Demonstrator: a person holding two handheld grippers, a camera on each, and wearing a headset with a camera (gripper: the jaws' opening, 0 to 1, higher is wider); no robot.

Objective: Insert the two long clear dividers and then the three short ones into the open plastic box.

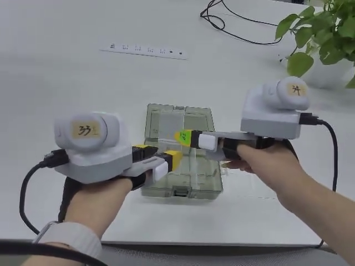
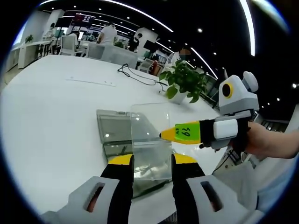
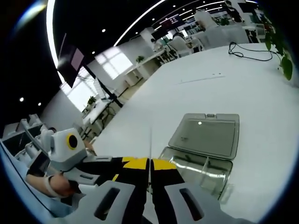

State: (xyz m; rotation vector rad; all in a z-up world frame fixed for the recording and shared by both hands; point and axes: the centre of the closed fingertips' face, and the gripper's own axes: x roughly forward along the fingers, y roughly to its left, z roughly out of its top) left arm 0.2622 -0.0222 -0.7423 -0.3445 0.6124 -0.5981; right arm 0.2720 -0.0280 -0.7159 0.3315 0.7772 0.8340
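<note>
My right gripper (image 3: pixel 150 164) pinches the clear divider (image 2: pixel 148 123) tight, above the open plastic box (image 1: pixel 158 116) in mid-frame. My left gripper (image 2: pixel 153 161) gapes wide. There is bare white table (image 1: pixel 66 83) all round the box's edges.

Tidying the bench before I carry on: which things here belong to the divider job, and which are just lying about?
In the job: open clear plastic box; clear flat divider in the right gripper; left gripper.
Lying about: white power strip; black cable; green potted plant.
</note>
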